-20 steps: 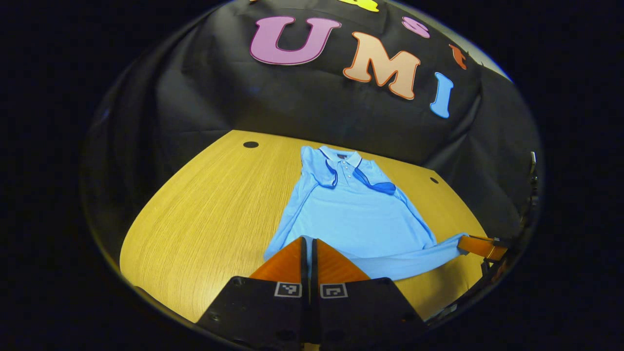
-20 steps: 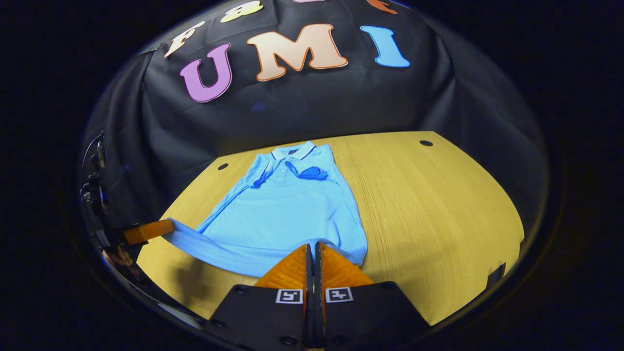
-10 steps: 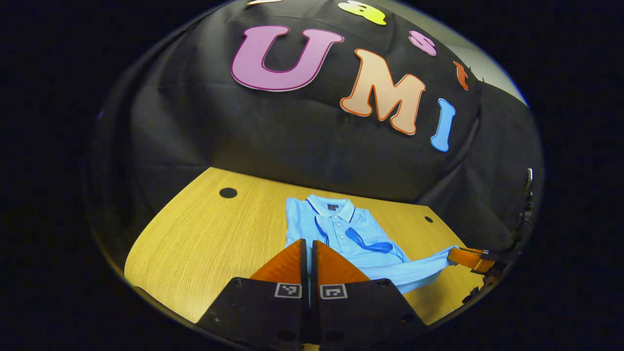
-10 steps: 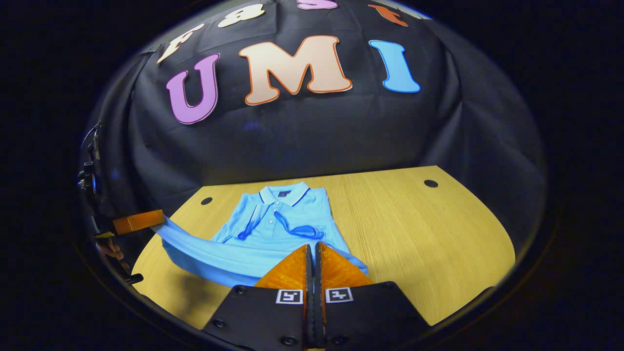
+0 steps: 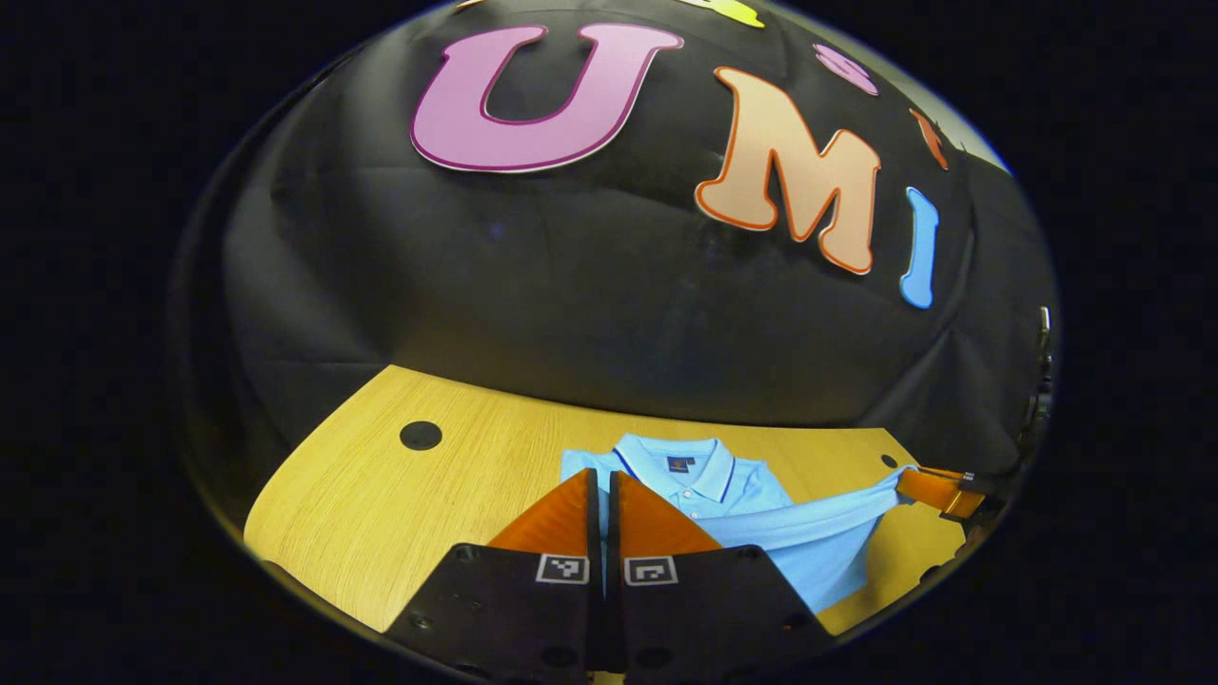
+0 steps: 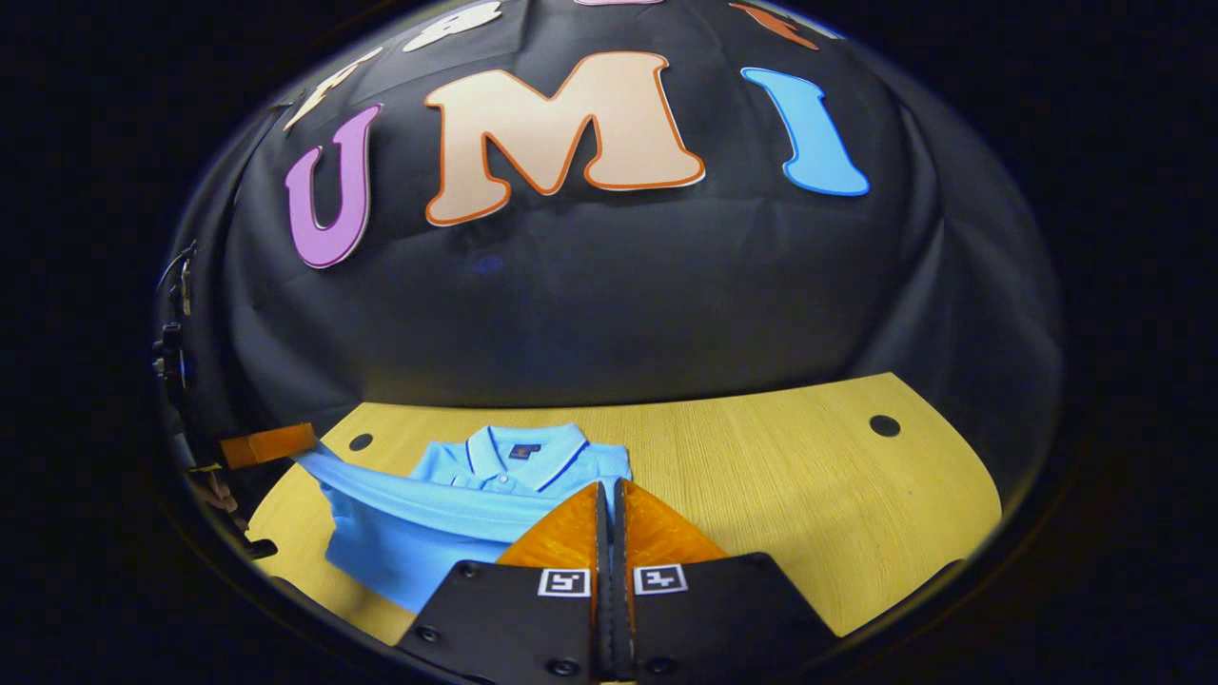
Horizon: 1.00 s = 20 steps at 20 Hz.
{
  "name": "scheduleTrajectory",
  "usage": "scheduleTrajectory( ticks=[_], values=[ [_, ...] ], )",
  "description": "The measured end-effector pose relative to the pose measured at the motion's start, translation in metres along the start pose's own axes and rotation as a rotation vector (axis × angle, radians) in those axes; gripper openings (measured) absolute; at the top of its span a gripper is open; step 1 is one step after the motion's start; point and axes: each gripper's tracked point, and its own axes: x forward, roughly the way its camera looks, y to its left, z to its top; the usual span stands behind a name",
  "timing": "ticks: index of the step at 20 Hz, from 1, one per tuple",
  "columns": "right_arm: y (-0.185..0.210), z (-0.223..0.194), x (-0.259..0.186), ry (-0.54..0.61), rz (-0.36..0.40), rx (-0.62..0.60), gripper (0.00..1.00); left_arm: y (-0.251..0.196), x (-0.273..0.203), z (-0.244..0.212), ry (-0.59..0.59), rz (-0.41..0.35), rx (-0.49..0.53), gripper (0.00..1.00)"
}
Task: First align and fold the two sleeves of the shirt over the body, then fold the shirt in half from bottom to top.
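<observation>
A light blue polo shirt (image 5: 761, 542) lies on the wooden table (image 5: 381, 514), collar (image 5: 677, 464) toward the booth wall. My left gripper (image 5: 601, 473) is shut on one corner of the bottom hem. Off to the right, my right gripper (image 5: 904, 479) holds the other corner, and the hem stretches taut between them above the shirt's body, just short of the collar. In the right gripper view the right gripper (image 6: 609, 485) is shut on the hem. There the shirt (image 6: 400, 547) folds under the raised hem, which runs left to the left gripper (image 6: 306, 443). The folded sleeves are hidden beneath.
Bare tabletop (image 6: 809, 504) spreads to the right of the shirt in the right gripper view, and to its left in the left gripper view. Round dark holes (image 5: 421, 436) (image 6: 884, 425) mark the table's far corners. The black cloth wall stands just behind the far edge.
Both grippers have carried the lifted hem away from the near edge toward the collar. The hem now covers the chest and folded sleeves, and the wall looks closer.
</observation>
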Motion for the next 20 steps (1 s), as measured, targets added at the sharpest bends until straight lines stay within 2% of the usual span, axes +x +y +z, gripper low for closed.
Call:
scheduleTrajectory(
  ticks=[4,9,11,12,13,16,17,18,20],
  values=[
    [0.0,0.0,0.06,0.012,0.009,-0.019,0.03,0.009,0.053,-0.01,0.046,0.026,0.007,0.0],
    [-0.006,-0.021,0.1,0.063,0.019,0.028,0.02,0.015,0.094,-0.031,0.099,0.058,0.074,0.0],
    [-0.008,-0.026,0.101,0.085,0.04,0.054,0.11,0.013,0.1,-0.034,0.116,0.069,0.099,0.01],
    [-0.008,-0.025,0.099,0.098,0.052,0.078,0.24,0.01,0.099,-0.034,0.126,0.057,0.096,0.03],
    [-0.005,-0.026,0.095,0.111,0.074,0.102,0.27,0.006,0.097,-0.037,0.137,0.052,0.084,0.1],
    [-0.01,-0.009,0.078,0.075,0.068,0.103,0.94,0.005,0.078,-0.035,0.154,0.081,0.044,0.91],
    [-0.009,-0.001,0.066,0.062,0.074,0.1,0.98,0.005,0.07,-0.03,0.144,0.084,0.027,0.93],
    [-0.007,0.008,0.053,0.052,0.083,0.096,0.98,0.005,0.059,-0.026,0.133,0.089,0.014,0.96],
    [0.0,0.025,0.024,0.014,0.098,0.087,0.98,0.004,0.031,-0.016,0.11,0.088,0.003,0.96]
  ],
)
